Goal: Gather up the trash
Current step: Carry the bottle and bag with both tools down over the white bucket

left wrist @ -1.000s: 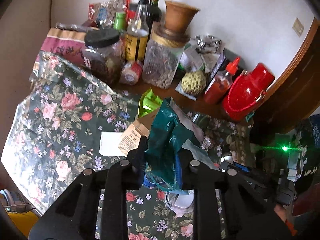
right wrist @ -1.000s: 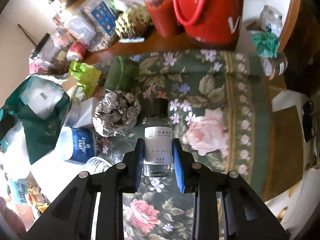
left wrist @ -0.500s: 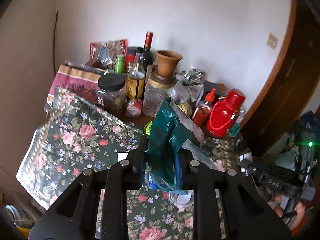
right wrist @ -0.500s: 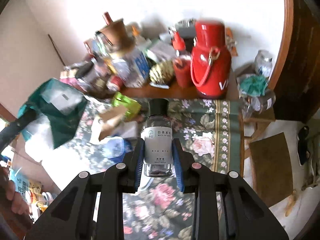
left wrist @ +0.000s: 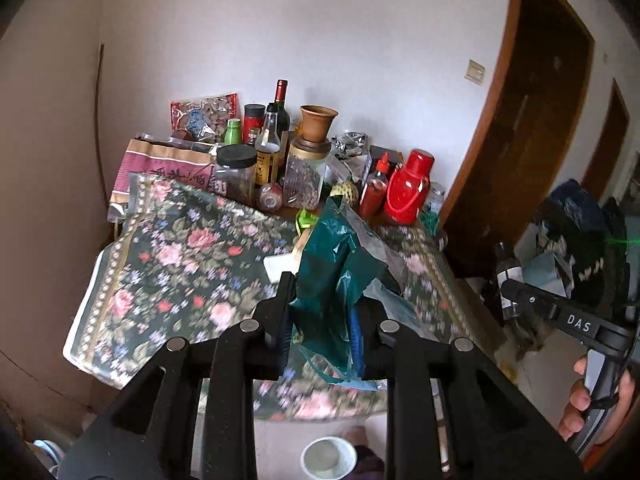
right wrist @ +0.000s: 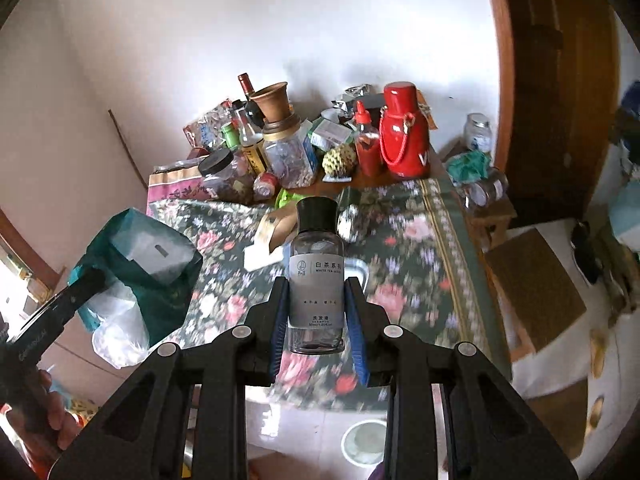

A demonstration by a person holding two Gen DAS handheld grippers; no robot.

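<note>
My left gripper (left wrist: 322, 322) is shut on the rim of a dark green plastic trash bag (left wrist: 338, 264), which hangs raised in front of the floral table (left wrist: 180, 264). The right wrist view shows the same bag (right wrist: 136, 264) at the left, with a grey packet and clear plastic inside it. My right gripper (right wrist: 318, 320) is shut on a small clear bottle (right wrist: 317, 268) with a black cap and grey label, held upright above the table's near edge. On the cloth lie a crumpled foil ball (right wrist: 349, 222), a brown cardboard piece (right wrist: 276, 226) and a green wrapper (right wrist: 286, 198).
Jars, bottles, a clay pot, a red thermos (right wrist: 402, 130) and a sauce bottle (right wrist: 366, 142) crowd the back of the table by the wall. A brown door (left wrist: 532, 120) stands at the right. A white cup (left wrist: 329, 458) sits on the floor below. A hand (left wrist: 588, 396) holds the other gripper's handle.
Both grippers have pulled back and risen away from the table, so the whole table and wall now show. The bag and the bottle stayed gripped and came along.
</note>
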